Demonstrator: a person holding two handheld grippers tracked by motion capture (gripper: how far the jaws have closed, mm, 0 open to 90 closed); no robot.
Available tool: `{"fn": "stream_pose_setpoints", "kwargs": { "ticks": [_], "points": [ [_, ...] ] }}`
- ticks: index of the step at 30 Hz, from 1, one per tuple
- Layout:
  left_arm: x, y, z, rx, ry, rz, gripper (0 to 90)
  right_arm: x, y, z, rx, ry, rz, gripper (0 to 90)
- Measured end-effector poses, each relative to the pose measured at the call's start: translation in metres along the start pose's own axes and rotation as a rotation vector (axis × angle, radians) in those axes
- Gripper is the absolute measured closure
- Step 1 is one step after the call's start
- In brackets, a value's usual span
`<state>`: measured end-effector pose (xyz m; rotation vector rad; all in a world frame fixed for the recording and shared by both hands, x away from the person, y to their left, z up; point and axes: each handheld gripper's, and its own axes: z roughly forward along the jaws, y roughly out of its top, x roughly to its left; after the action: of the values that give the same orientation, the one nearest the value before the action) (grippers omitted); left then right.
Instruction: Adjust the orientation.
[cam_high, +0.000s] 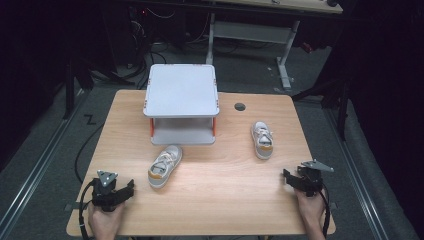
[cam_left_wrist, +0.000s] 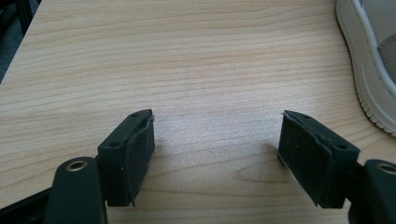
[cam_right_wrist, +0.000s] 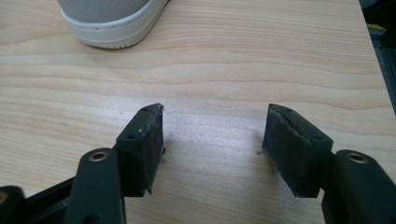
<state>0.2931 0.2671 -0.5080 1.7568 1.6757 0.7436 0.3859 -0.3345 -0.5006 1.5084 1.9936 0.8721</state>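
Nearest the high camera, at the table's near edge, I hold both grippers low over the wood. At the near left corner, the left gripper has its jaws spread apart with bare table surface between the pads; in the left gripper view nothing sits between them. At the near right corner, the right gripper also has its jaws parted wide, and the right gripper view confirms bare wood between the pads.

Left shoe: a white sneaker with a tan heel patch. It lies on its sole near the table's centre, tilted, toe toward the far edge, near the left gripper but apart from it. Its sole edge appears at the right of the left gripper view.

Right shoe: same pattern. It lies on its sole toward the right edge, toe toward the far edge, well apart from the first. Its rounded end appears at the top of the right gripper view.

Two-level grey rack with orange posts: it stands at the middle of the far edge, just beyond the left shoe.
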Motion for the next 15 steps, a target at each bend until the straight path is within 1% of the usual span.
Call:
{"fn": "stream_pose_setpoints", "kwargs": {
  "ticks": [1,4,15],
  "points": [
    [0.0001,0.0000,0.0000,0.000,-0.001,0.000,27.2,0.0005,0.0001,0.0003,0.000,-0.006,-0.009,36.9],
    [0.0002,0.0000,0.0001,0.001,-0.004,-0.001,26.9,0.0006,0.0002,0.0003,0.001,-0.006,-0.012,36.7],
    [-0.0002,0.0001,-0.0002,-0.001,-0.009,0.002,28.1,0.0018,0.0002,0.0003,0.006,-0.007,-0.009,35.9]
  ]
}}
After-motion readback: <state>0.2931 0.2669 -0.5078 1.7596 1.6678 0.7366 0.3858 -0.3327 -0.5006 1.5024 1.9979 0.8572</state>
